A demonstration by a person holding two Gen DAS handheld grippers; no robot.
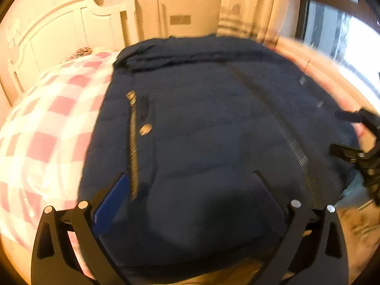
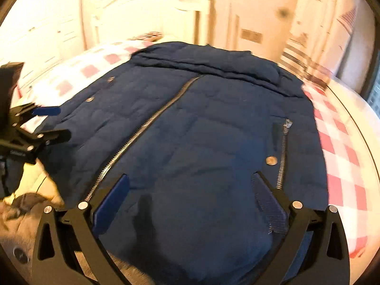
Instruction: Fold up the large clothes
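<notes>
A dark navy quilted puffer jacket [image 1: 201, 123] lies spread flat, front side up, on a bed covered by a pink-and-white checked sheet [image 1: 47, 128], its collar end toward the white wooden headboard [image 1: 71, 23] and its hem toward the cameras. A long silver metal front zipper [image 2: 142, 128] runs closed down the middle, and a shorter silver pocket zipper [image 1: 133, 142] with a round brass-coloured snap button [image 1: 145, 129] beside it sits on the side panel. The left gripper [image 1: 190, 180], black with blue finger pads, hangs over the jacket's lower part with its fingers spread wide apart and nothing between them. The right gripper [image 2: 190, 182], of the same build, is likewise wide apart above the hem area, grasping nothing; whether either touches the fabric cannot be told. Each gripper shows at the edge of the other's view, near the jacket's side. Beyond the bed stand cream patterned curtains [image 1: 251, 7] and a bright window [image 1: 344, 35].
</notes>
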